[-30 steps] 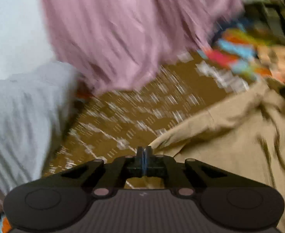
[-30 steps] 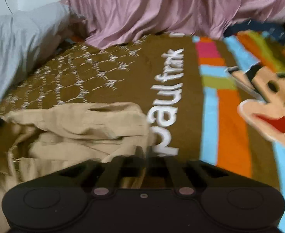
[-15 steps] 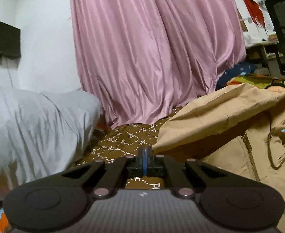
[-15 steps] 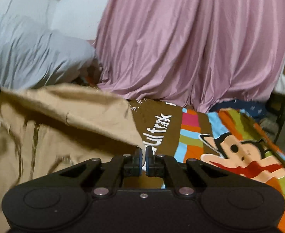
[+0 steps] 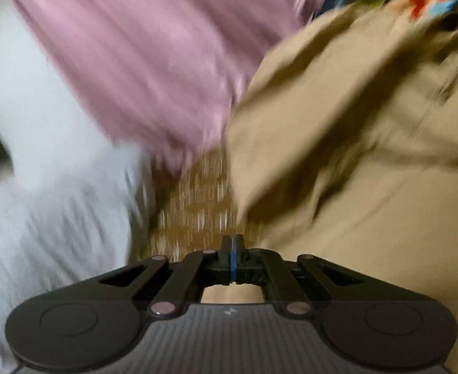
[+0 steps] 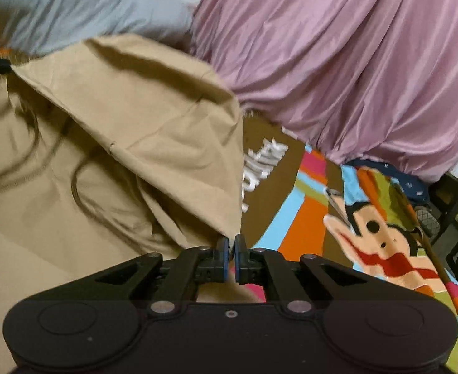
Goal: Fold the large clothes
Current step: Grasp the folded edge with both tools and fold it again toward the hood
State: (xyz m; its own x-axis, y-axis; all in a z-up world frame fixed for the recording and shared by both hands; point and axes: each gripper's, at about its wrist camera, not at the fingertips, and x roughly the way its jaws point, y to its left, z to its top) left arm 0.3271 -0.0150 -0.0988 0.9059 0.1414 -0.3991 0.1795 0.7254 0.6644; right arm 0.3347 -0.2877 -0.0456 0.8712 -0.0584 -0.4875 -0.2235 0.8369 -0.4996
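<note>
Through my left wrist camera, which is badly blurred, a pale grey bedcover [image 5: 51,218] fills the left edge, and a pink curtain [image 5: 154,62] hangs above and beside it. Below the curtain a strip of brown patterned blanket [image 5: 197,205] shows. My left gripper [image 5: 232,249] sits at the bottom centre with its jaws pressed together, only a thin blue line between them; a corner of the tan garment [image 5: 353,155] runs down to the tips, but the blur keeps me from telling whether cloth is pinched there. The tan garment fills the right half of this view, heaped in loose folds, with bright colours of the blanket at the top right corner. Through my right wrist camera, the picture is sharper. The tan garment [image 6: 119,143] covers the left half, lying on the bed, with a dark drawstring curling across it. A raised flap of it slopes down to a point at my right gripper [image 6: 231,246], whose jaws are nearly closed with just a slim gap, and the cloth's corner appears to be caught between them. Behind the garment lies the grey bedcover [image 6: 82,6]. To the right, the pink curtain [image 6: 353,62] drapes down onto the blanket [image 6: 303,227], which carries white lettering, coloured stripes and a cartoon monkey face [image 6: 372,233].
</note>
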